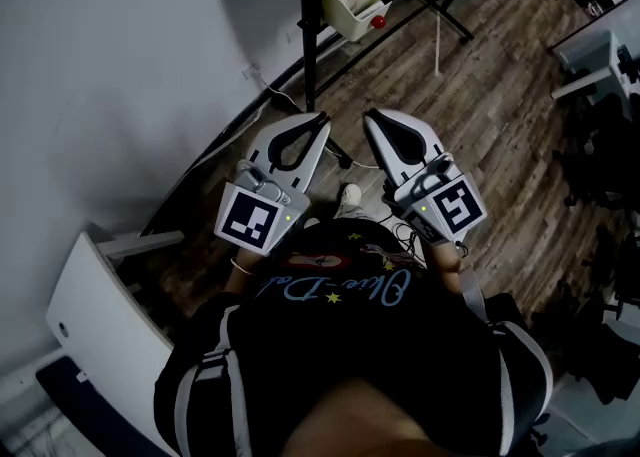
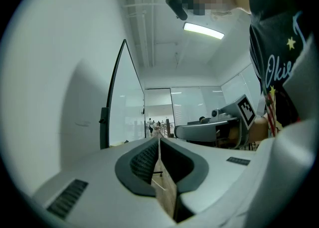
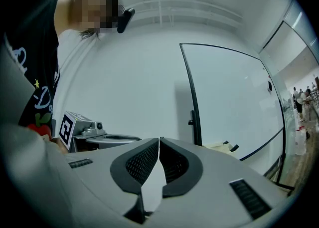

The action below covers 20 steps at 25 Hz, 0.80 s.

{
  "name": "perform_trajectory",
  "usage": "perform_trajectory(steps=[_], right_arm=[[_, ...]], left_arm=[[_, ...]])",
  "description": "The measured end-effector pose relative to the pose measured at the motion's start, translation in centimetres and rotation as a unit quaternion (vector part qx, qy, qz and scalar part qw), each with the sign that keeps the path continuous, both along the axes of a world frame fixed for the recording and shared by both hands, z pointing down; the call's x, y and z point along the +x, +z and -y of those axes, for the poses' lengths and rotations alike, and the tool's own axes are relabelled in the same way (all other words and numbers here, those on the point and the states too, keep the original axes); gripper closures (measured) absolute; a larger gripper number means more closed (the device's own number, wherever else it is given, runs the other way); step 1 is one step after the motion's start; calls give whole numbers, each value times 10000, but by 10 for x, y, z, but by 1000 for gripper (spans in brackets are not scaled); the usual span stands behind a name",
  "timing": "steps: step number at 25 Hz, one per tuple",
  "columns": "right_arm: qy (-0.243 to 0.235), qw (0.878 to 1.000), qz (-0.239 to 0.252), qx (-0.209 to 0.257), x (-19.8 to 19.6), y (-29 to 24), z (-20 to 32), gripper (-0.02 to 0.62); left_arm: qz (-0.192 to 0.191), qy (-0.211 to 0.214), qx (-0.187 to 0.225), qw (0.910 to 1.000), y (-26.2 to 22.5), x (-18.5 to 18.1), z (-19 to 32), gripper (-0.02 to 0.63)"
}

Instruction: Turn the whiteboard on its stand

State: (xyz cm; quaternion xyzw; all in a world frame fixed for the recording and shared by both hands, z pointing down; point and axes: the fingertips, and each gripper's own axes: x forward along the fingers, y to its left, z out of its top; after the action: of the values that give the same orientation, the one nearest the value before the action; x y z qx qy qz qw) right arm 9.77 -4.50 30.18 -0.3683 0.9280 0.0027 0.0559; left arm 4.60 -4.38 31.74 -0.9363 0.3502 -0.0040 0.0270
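The whiteboard point(image 3: 234, 97) stands ahead, right of the right gripper point(image 3: 159, 141).

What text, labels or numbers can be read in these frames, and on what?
"Ok…": white cursive script on the person's black shirt. The rest is cut off, and in the head view it is upside down and too warped to read.
Left cube and right cube: square code patterns only, no letters.
Whiteboard: blank.
Nothing else is legible.

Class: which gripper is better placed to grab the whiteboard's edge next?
Probably left: the left gripper, shut and empty, points nearest the whiteboard and its post; the right gripper is farther off.
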Motion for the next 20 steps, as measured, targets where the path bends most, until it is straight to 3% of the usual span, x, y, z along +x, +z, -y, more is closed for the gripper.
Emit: perform_trajectory(steps=[20], right_arm=[[-305,9993,170,-107,35,9,67,561]], left_arm=[[210,-253,-75,9994,-4,32,69,580]])
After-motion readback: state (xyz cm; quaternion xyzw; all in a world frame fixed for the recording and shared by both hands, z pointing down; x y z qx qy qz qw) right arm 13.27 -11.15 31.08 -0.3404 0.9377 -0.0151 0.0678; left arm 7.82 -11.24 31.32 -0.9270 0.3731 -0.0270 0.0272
